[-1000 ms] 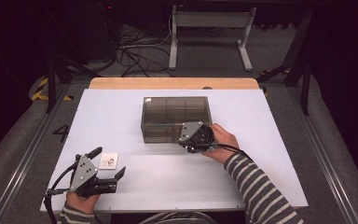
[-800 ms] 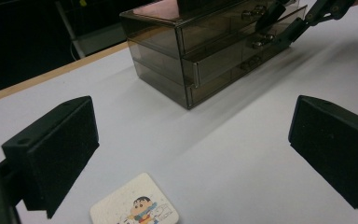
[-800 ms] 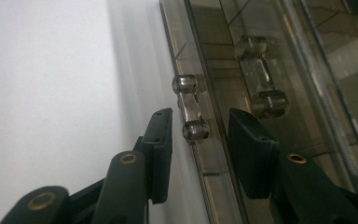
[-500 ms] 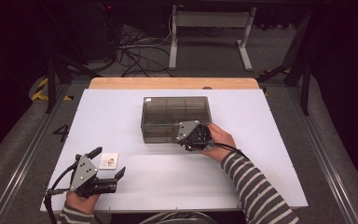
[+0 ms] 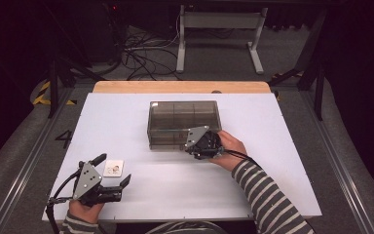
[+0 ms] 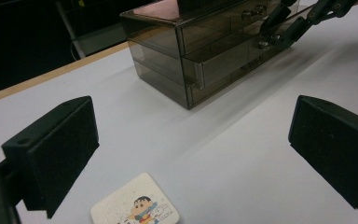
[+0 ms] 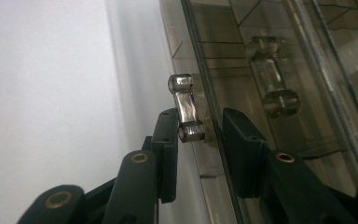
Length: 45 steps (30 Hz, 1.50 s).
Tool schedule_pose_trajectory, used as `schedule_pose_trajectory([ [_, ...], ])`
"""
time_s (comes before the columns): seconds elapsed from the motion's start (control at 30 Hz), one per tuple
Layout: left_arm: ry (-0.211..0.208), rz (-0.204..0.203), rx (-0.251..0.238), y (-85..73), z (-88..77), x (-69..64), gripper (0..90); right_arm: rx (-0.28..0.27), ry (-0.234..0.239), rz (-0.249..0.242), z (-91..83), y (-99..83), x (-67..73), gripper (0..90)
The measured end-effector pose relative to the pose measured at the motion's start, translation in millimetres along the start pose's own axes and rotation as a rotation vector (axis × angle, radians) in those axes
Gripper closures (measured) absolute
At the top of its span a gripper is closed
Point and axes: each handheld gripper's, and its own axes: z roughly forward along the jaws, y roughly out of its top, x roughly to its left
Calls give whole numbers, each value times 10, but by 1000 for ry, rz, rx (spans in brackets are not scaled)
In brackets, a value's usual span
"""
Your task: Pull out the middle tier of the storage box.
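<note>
Black right tool (image 7: 193,140): jaws closing around drawer handle (image 7: 186,108) | left tool (image 6: 191,154): wide open, empty

One smoky clear drawer cabinet (image 5: 184,123) stands on the one white worktop (image 5: 282,161). Two clear drawer handles (image 7: 186,108) can be counted in the right gripper view. One square cartoon coaster (image 5: 113,168) lies on the worktop. Two grippers are at work: the left gripper (image 5: 119,183) and the right gripper (image 5: 193,146), one in each of the person's two hands.
</note>
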Motion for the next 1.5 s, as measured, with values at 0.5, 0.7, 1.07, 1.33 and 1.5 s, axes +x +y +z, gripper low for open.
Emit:
schedule_pose_trajectory([
  [0.5, 0, 2, 0, 2, 2, -2, 23, 3, 84, -9, -123, -1, 146, 697],
  [0.7, 0, 0, 1, 2, 0, -2, 23, -4, 122, -6, -128, -11, 190, 711],
  [1.07, 1, 1, 0, 1, 2, -1, 23, -2, 131, -12, -145, -18, 210, 714],
  [1.33, 1, 0, 0, 2, 4, 0, 23, 6, 135, -23, -129, -23, 214, 715],
  [1.5, 0, 0, 1, 2, 4, 0, 23, 2, 141, -18, -133, -24, 214, 692],
])
